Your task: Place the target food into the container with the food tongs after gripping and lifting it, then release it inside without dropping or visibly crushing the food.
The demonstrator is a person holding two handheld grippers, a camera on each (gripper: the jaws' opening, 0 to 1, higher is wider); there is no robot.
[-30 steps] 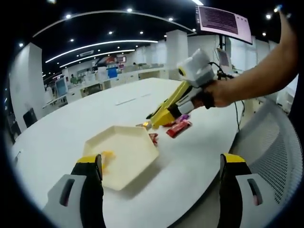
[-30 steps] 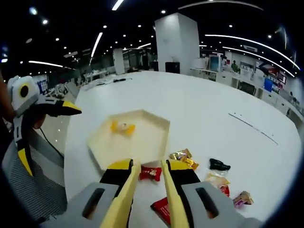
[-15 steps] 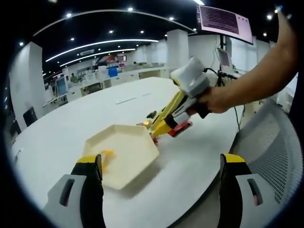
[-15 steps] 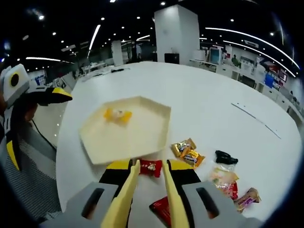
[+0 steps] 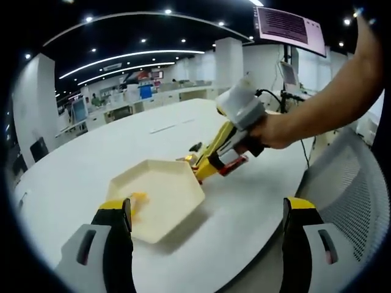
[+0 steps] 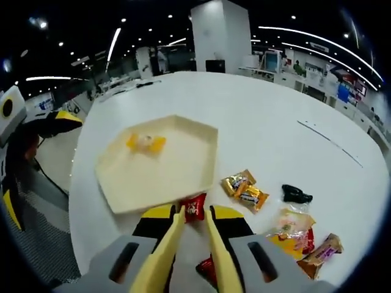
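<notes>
A broad white desk (image 6: 293,110) carries a shallow cream hexagonal container (image 6: 160,163), seen also in the left gripper view (image 5: 160,198), with one yellow-wrapped sweet (image 6: 145,142) lying inside it near its far wall. In the left gripper view the left hand-held gripper (image 5: 208,213) has its jaws spread wide apart, with nothing between them, near the container's edge. The right hand-held gripper (image 6: 192,215), held by a person's hand (image 5: 273,130), has its yellow jaws drawn close and pinching a red-wrapped candy (image 6: 195,207) at their tips, just beside the container's near rim. To the right on the desk lie loose wrapped snacks: a gold-wrapped pair (image 6: 244,190), a small black piece (image 6: 297,195), and a cluster of orange and red packets (image 6: 299,235).
</notes>
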